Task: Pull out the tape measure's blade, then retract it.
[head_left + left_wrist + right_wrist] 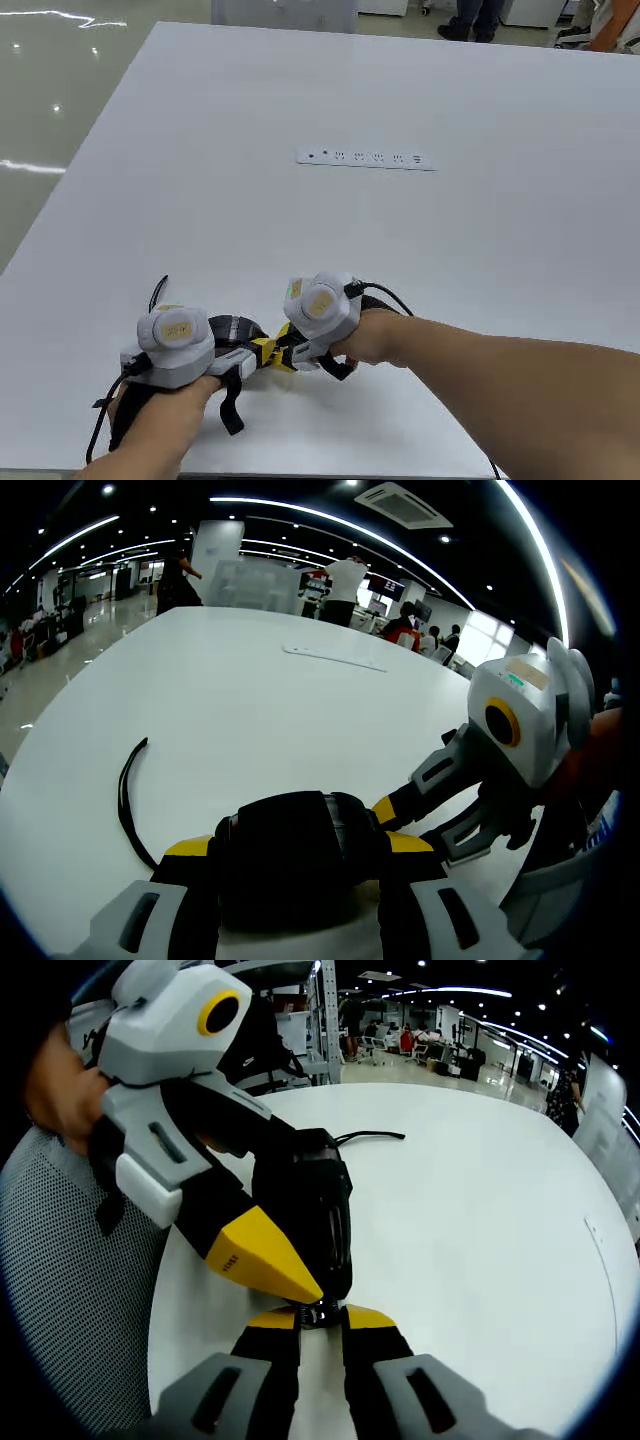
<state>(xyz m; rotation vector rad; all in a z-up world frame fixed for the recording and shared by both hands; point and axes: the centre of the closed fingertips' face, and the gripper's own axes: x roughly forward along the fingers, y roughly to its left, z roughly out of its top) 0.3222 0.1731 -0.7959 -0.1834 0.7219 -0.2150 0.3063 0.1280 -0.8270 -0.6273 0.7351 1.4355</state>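
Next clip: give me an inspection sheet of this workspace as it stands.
Surface: white table, flat and plain.
Job's things: black tape measure, blade not visibly drawn out.
Clutter: power strip, well beyond the grippers.
Grippers: left gripper clamped around the tape measure's body; right gripper pinching the blade tip at the case.
Cables: black cord curved on the table; cable off the right gripper.
Surroundings: glossy floor, people beyond the table.

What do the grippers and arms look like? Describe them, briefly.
The left gripper and right gripper match: pale grey housings, black jaws with yellow tips, a black cable trailing from each. The forearms are bare, no sleeves; the garment is finely dotted grey.
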